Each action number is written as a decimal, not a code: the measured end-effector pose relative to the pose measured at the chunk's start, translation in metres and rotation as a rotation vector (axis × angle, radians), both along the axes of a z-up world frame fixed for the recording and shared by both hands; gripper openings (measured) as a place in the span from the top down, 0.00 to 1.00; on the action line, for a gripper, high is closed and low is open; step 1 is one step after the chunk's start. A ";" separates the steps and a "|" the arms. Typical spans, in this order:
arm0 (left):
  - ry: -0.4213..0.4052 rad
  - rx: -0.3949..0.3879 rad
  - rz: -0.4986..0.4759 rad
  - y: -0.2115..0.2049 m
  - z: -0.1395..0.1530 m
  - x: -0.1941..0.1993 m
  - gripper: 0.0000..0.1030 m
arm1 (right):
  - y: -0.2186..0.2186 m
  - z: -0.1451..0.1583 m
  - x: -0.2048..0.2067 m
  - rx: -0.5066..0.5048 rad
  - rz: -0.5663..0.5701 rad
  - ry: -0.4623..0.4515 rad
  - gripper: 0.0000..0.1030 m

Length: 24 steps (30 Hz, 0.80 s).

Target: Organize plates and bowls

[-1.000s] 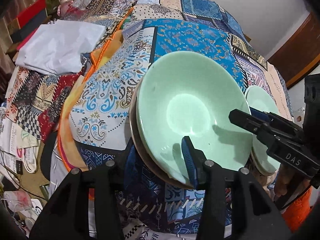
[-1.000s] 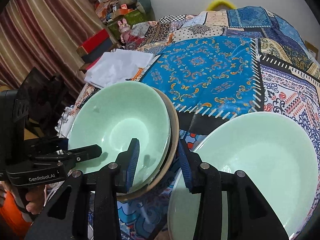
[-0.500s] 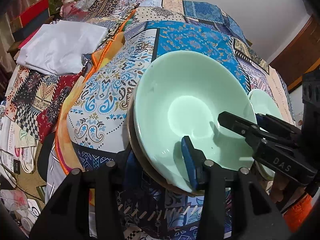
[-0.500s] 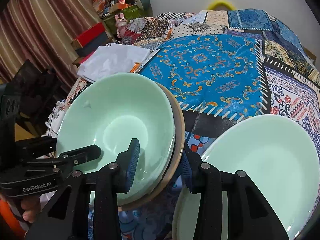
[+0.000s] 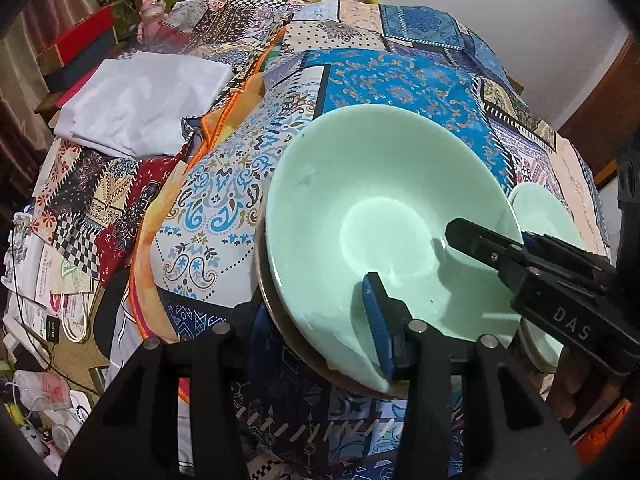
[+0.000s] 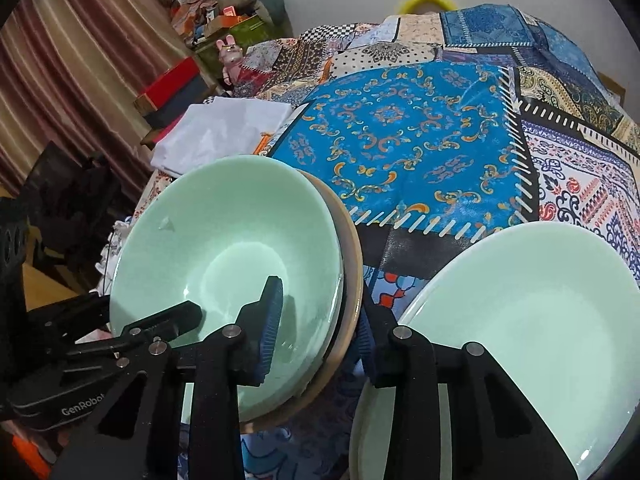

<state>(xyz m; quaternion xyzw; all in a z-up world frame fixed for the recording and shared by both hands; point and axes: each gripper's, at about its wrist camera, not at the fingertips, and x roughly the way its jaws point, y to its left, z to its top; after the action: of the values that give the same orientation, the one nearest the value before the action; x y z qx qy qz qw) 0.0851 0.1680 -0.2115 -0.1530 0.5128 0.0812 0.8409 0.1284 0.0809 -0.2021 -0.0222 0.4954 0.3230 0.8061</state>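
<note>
A pale green bowl (image 5: 384, 216) nests in a tan-rimmed brown bowl (image 6: 354, 248), held tilted above the patchwork cloth. My left gripper (image 5: 316, 332) is shut on the stack's near rim, one finger inside the green bowl and one under the brown bowl. My right gripper (image 6: 320, 320) is shut on the stack's right rim in the same way; the green bowl also shows in the right wrist view (image 6: 228, 264). A second pale green dish (image 6: 520, 320) lies on the cloth at right; it also shows in the left wrist view (image 5: 544, 216).
A patchwork cloth (image 6: 408, 136) covers the surface. A folded white cloth (image 5: 136, 100) lies at the far left. Boxes and a pink rabbit toy (image 6: 230, 54) stand behind it. Clutter lies on the floor (image 5: 44, 320) at left.
The bowl stack has risen and tilted further, filling more of both views. Both grippers stay clamped on its rim.
</note>
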 end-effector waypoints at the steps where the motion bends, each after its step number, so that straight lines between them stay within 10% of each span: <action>1: -0.001 -0.008 0.002 0.001 0.001 0.000 0.57 | -0.001 0.001 0.000 0.004 -0.002 0.002 0.71; 24: -0.090 -0.003 -0.075 -0.041 0.048 0.011 0.57 | -0.053 0.039 -0.001 0.090 -0.105 -0.045 0.75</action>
<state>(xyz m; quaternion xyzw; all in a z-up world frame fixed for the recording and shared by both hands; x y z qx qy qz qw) 0.0966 0.1274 -0.1633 -0.1386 0.4799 0.0418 0.8653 0.1270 0.0284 -0.1634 0.0327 0.4625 0.3015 0.8331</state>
